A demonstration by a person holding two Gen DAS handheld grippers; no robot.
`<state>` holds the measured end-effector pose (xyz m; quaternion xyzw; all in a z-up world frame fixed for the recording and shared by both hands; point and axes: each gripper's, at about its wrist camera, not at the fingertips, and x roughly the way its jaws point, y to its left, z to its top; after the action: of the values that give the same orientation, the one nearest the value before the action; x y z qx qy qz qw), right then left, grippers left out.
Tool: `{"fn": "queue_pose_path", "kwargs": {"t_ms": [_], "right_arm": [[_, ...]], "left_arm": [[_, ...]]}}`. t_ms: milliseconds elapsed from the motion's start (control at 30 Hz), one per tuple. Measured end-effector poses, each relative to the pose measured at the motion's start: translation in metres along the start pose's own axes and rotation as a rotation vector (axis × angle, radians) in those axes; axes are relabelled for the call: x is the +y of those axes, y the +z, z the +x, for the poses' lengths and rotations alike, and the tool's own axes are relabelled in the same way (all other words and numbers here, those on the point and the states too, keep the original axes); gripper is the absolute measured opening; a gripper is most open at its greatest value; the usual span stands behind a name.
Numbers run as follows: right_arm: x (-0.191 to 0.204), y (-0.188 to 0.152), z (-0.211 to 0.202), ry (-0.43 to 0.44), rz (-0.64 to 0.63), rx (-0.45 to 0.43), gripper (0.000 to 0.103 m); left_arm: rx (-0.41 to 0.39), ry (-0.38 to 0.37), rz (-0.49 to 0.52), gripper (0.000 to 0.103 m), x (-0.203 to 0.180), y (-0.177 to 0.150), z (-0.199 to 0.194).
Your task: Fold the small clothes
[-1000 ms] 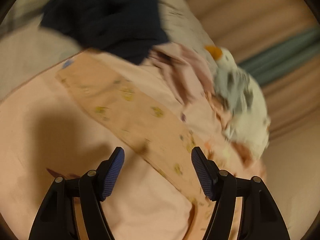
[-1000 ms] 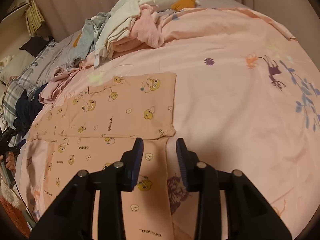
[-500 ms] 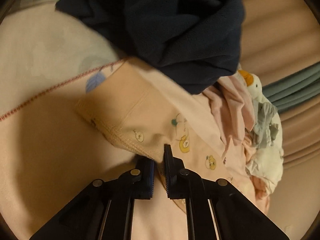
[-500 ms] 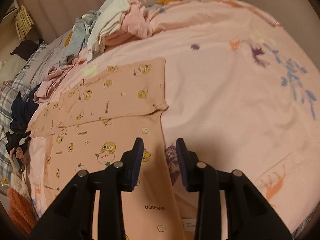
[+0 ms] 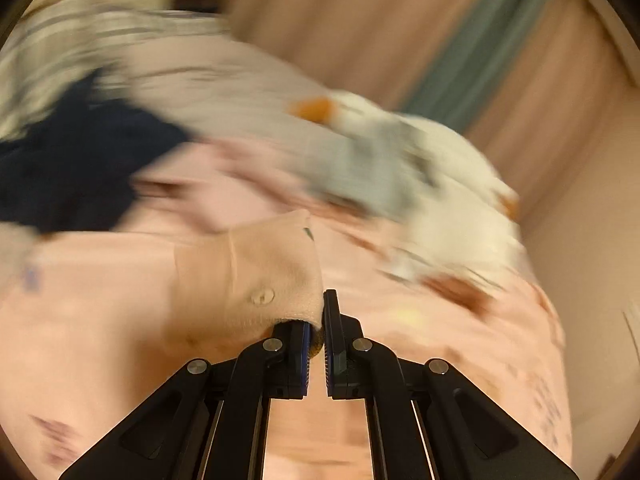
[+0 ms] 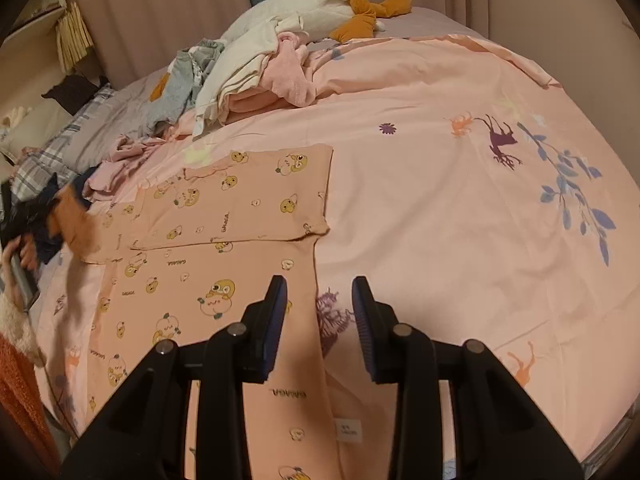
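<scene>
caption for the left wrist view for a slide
Left claw shut on the cuff of the peach printed pyjama top, lifting it above the pink duvet; background motion-blurred.

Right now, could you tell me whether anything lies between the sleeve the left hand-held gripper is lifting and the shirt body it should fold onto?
Nothing visible does. The left hand-held gripper pinches the peach cartoon-print cotton shirt by its sleeve cuff; the shirt's flat body is bare, and the open right hand-held gripper hovers over its near edge.

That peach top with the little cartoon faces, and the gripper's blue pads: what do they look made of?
The peach top looks like soft, matte knit cotton: it lies limp, with stitched hems. The blue pads of the right gripper seem ribbed rubber, though that's uncertain.
</scene>
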<state>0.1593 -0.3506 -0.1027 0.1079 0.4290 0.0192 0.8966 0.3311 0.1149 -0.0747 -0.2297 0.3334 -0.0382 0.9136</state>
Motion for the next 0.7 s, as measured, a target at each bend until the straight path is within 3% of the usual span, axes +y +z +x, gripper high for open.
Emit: {"fn": "queue_pose_path", "kwargs": {"t_ms": [100,267,300,400,467,567,700], "right_arm": [[-0.012,-0.010,-0.005,0.015,0.000,-0.016,0.034],[-0.039,-0.023,-0.002,0.024,0.027,0.015,0.034],[-0.045,-0.024,-0.002,0.033,0.033,0.021,0.034],[-0.059,-0.025,0.000,0.038,0.061,0.042,0.037],[-0.064,-0.023,0.003,0.045,0.078,0.050,0.040],[-0.060,-0.014,0.010,0.090,0.103,0.048,0.046],[-0.023,0.011,0.025,0.152,0.052,0.059,0.054]], "left_arm": [[0.107,-0.045,0.094,0.003,-0.076,-0.033,0.042],[0.380,-0.003,0.195,0.003,-0.145,-0.106,0.116],[0.400,0.000,0.224,0.003,-0.153,-0.116,0.119],[0.408,-0.007,0.308,0.013,-0.166,-0.123,0.106],[0.407,-0.024,0.358,0.037,-0.173,-0.117,0.088],[0.342,-0.055,0.385,0.049,-0.167,-0.099,0.048],[0.279,-0.002,0.371,0.061,-0.137,-0.075,0.005]]}}
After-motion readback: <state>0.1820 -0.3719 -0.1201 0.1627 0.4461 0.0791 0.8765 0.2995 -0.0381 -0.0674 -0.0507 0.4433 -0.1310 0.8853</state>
